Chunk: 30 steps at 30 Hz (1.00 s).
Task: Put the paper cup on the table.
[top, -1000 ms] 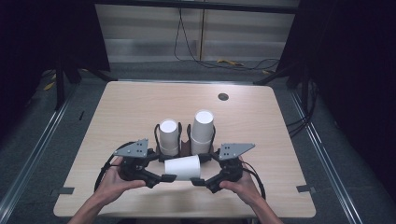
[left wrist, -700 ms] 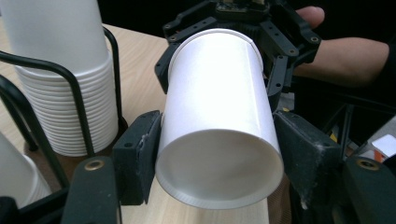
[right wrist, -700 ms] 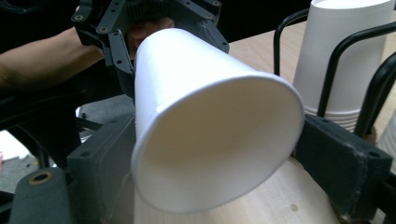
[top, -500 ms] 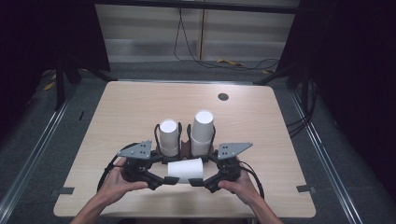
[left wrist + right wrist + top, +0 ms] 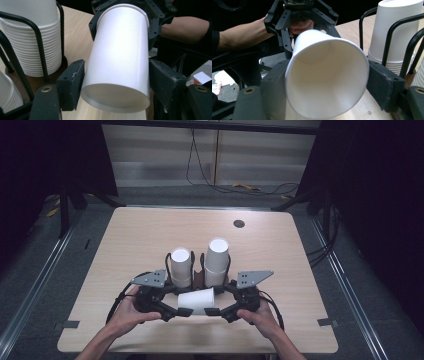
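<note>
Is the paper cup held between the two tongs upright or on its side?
On its side: the paper cup lies level, base toward the left tongs, open mouth toward the right tongs.

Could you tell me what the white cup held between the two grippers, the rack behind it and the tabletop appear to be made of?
The white cup looks like matte paper: a straight side seam and a rolled rim show. The rack around the cup stacks seems to be thin black-coated metal wire on a dark brown base. The table looks like pale wood-grain laminate, though it could be real wood.
</note>
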{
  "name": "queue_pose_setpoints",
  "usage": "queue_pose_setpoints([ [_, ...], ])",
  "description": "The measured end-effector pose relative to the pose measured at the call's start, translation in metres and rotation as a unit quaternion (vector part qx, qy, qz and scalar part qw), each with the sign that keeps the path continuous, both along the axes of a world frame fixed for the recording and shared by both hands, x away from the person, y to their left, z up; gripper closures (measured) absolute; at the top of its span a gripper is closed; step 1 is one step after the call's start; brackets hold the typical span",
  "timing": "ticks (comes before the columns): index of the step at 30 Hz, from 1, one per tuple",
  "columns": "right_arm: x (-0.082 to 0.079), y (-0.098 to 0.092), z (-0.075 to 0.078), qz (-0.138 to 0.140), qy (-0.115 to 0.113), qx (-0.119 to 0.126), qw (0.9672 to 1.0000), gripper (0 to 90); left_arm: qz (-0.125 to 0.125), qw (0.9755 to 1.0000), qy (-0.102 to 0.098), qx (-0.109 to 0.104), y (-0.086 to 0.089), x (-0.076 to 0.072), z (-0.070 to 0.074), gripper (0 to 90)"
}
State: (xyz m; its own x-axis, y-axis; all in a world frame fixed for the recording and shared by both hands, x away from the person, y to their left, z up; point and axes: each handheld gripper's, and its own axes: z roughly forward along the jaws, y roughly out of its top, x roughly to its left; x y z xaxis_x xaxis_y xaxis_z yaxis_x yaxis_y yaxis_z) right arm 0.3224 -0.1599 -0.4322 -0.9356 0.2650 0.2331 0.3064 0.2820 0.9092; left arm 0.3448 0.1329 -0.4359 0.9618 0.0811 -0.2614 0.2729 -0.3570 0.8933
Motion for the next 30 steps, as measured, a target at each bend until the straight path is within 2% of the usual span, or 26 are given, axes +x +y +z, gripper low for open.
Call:
queue_pose_setpoints([
  [5,-0.0011,0.0008,-0.0002,0.003,-0.002,-0.006,1.0000,25.6,0.000,1.0000,0.003,0.008,-0.0019,-0.0012,-0.0025,28.4],
  [7,-0.0018,0.0009,0.0003,0.003,-0.003,-0.006,1.0000,25.8,0.004,0.9999,0.000,0.010,-0.0022,-0.0014,-0.0026,22.9],
  [8,-0.0018,0.0009,0.0003,0.003,-0.003,-0.006,1.0000,25.8,0.008,0.9999,-0.003,0.011,-0.0020,-0.0011,-0.0028,22.9],
  [10,-0.0019,0.0003,0.0015,0.000,-0.006,-0.005,1.0000,25.9,0.017,0.9997,-0.003,0.019,-0.0020,-0.0006,-0.0033,15.4],
  [11,-0.0018,-0.0003,0.0020,-0.001,-0.005,-0.006,1.0000,25.9,0.019,0.9996,0.003,0.019,-0.0015,0.0003,-0.0038,15.8],
  [17,0.0001,-0.0034,0.0034,-0.015,0.002,-0.015,0.9998,25.8,0.029,0.9990,-0.011,0.033,0.0006,0.0000,-0.0044,15.6],
  [20,0.0015,-0.0048,0.0038,-0.021,0.011,-0.022,0.9995,26.0,0.033,0.9988,-0.009,0.034,0.0018,-0.0001,-0.0041,15.8],
  [22,0.0022,-0.0051,0.0039,-0.025,0.012,-0.024,0.9993,26.1,0.039,0.9982,-0.018,0.042,0.0028,-0.0004,-0.0036,16.0],
  [27,0.0026,-0.0072,0.0055,-0.026,0.021,-0.029,0.9990,26.4,0.040,0.9982,-0.016,0.042,0.0051,0.0007,-0.0040,15.9],
  [30,0.0037,-0.0089,0.0066,-0.037,0.026,-0.041,0.9982,26.5,0.044,0.9976,-0.014,0.052,0.0067,0.0002,-0.0053,15.8],
])
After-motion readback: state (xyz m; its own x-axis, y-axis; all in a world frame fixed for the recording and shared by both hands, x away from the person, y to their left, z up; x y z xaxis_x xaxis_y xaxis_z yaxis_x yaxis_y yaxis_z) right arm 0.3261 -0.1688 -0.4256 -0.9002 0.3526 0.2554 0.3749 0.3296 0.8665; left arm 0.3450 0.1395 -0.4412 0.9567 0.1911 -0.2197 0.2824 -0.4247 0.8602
